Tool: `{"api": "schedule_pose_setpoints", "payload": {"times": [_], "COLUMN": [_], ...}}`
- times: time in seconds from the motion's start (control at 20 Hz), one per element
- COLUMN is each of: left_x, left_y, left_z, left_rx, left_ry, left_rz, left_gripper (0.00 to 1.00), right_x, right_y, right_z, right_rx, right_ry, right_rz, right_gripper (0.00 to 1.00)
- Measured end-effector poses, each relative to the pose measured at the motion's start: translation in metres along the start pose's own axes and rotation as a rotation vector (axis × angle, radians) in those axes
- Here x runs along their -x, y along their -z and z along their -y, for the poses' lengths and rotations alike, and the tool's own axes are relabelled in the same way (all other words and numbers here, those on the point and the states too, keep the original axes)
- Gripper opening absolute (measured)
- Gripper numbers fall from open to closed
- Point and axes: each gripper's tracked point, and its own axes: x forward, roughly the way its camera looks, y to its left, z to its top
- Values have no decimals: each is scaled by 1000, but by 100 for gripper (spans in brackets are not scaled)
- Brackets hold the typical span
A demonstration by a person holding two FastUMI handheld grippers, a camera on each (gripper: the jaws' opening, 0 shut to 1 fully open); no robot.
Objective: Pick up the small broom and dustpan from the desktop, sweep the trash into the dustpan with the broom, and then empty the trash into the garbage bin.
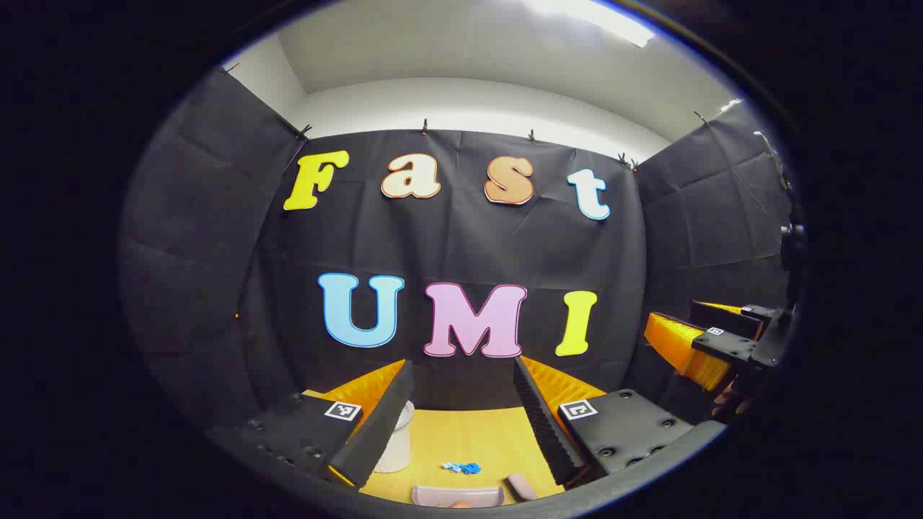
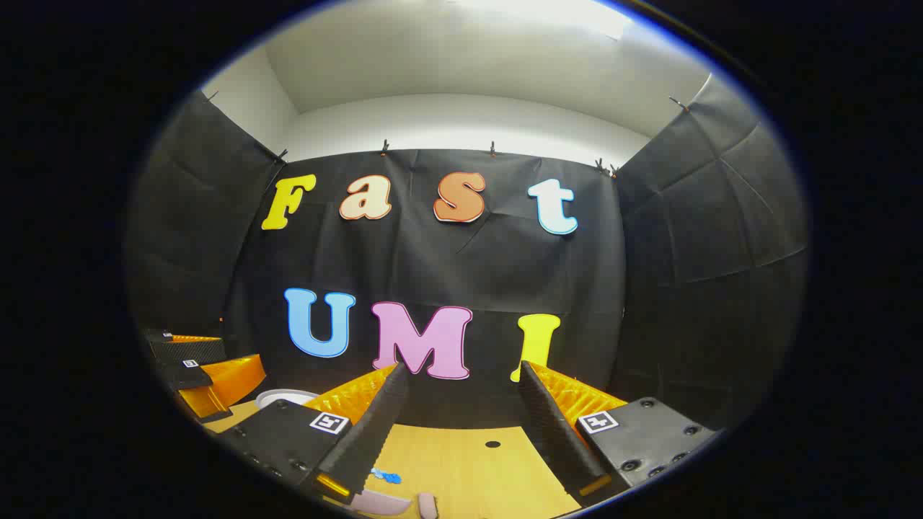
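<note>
Two pale pink pieces, the small broom and dustpan, lie at the table's near edge: a wide pink piece (image 1: pixel 458 495) and a narrower pink piece (image 1: pixel 520 486); which is which I cannot tell. Blue trash scraps (image 1: pixel 461 468) lie just beyond them. My left gripper (image 1: pixel 461 367) is raised above them, open and holding nothing. My right gripper (image 2: pixel 463 371) is likewise open and holding nothing, with the blue scraps (image 2: pixel 386 476) and the pink pieces (image 2: pixel 382 502) low between its fingers. The white garbage bin (image 1: pixel 396 443) stands partly hidden behind the left gripper's left finger.
The wooden table (image 1: pixel 476 436) runs back to the black cloth wall. The right gripper (image 1: pixel 670 317) hangs off to the right in the left gripper view; the left gripper (image 2: pixel 241 353) and the bin's rim (image 2: pixel 285 396) sit left in the right gripper view. A small dark hole (image 2: pixel 492 444) marks the tabletop.
</note>
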Motion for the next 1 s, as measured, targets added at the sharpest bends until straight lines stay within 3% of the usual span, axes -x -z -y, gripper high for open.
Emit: {"api": "schedule_pose_setpoints", "payload": {"times": [0.25,0.75,1.0], "left_x": [-5,4,-8], "left_y": [-2,-5,-6], "left_z": [5,8,22], "left_rx": [25,40,43], "left_ry": [-2,-17,60], "left_rz": [5,20,20], "left_gripper": [80,82,83], "right_x": [2,7,12], "right_y": [7,15,19], "right_z": [10,-1,6], "right_rx": [21,51,24], "right_ry": [15,-37,-11], "right_rz": [-30,-60,-83], "right_gripper": [99,99,98]}}
